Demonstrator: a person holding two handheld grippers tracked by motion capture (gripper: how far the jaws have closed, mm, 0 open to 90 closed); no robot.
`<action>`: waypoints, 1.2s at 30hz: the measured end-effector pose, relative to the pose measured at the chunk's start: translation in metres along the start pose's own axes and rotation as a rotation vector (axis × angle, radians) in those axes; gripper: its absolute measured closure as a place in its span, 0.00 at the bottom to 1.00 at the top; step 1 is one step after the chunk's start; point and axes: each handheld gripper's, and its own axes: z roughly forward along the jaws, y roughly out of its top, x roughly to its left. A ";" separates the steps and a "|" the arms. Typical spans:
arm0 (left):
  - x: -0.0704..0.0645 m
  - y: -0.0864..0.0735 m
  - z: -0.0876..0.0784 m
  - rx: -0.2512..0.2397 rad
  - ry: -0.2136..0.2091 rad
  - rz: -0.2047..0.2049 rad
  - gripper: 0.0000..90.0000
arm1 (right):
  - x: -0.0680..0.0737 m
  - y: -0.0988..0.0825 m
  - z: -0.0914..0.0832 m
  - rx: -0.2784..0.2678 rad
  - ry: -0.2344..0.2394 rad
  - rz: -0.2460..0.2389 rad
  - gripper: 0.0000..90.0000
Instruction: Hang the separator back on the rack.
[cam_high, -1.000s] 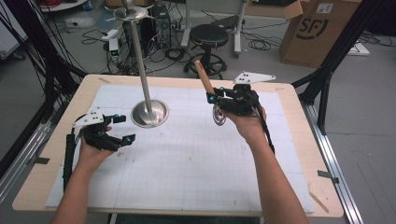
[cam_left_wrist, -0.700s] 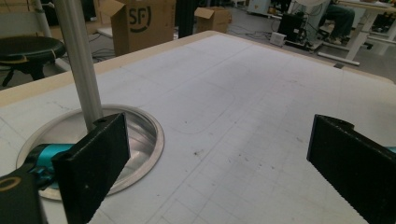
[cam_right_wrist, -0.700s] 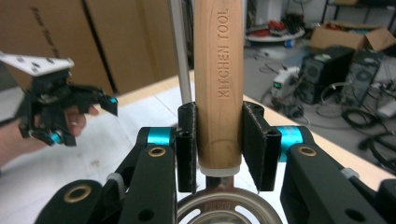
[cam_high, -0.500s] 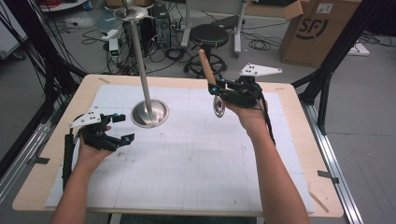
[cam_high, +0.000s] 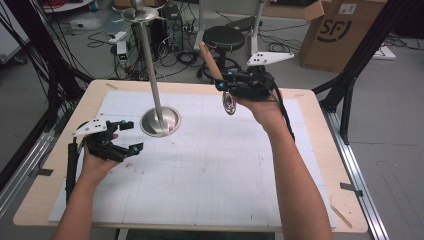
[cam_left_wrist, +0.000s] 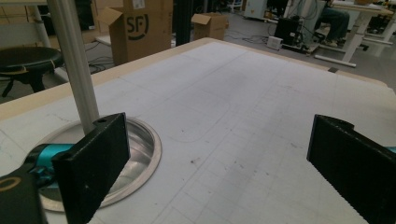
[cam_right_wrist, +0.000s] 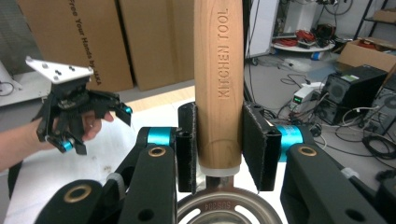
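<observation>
Jaws of the right gripper (cam_high: 226, 86) clamped on the wooden handle of a kitchen utensil (cam_right_wrist: 218, 79) — handle upright between the two black pads in the right gripper view, stamped "KITCHEN TOOL", with a round metal part just below the grip. Seen from the high view, held aloft above the far right part of the tabletop (cam_high: 210, 165), handle (cam_high: 210, 61) tilted up and away, metal end (cam_high: 229, 103) hanging beneath the hand. Jaws of the left gripper (cam_high: 128, 136) spread wide with nothing between them, low over the near left of the white gridded sheet (cam_high: 215, 170), grey three-cornered plate on top. Just beyond, a metal stand (cam_high: 151, 75) — round dished base (cam_left_wrist: 140, 154) resting on the sheet, thin pole rising straight up to a small disc at the top. From the left gripper view, base lying right beside the left-hand jaw, pole upright behind it. Left gripper (cam_right_wrist: 93, 122) also visible farther off in the right gripper view, fingers (cam_right_wrist: 91, 128) wrapped around it. Beyond the tabletop: a black stool (cam_high: 224, 36), a cardboard box (cam_high: 340, 35) and loose cables on the floor.
</observation>
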 end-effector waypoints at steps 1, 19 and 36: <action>0.000 0.000 0.000 -0.001 -0.001 -0.001 0.07 | -0.001 0.002 0.001 -0.001 0.007 0.000 0.75; -0.005 0.002 -0.001 0.011 -0.007 0.013 0.07 | -0.013 0.027 0.024 -0.005 0.047 -0.020 0.75; -0.006 0.002 0.000 0.022 -0.010 0.009 0.07 | -0.021 0.046 0.046 0.003 0.071 -0.031 0.75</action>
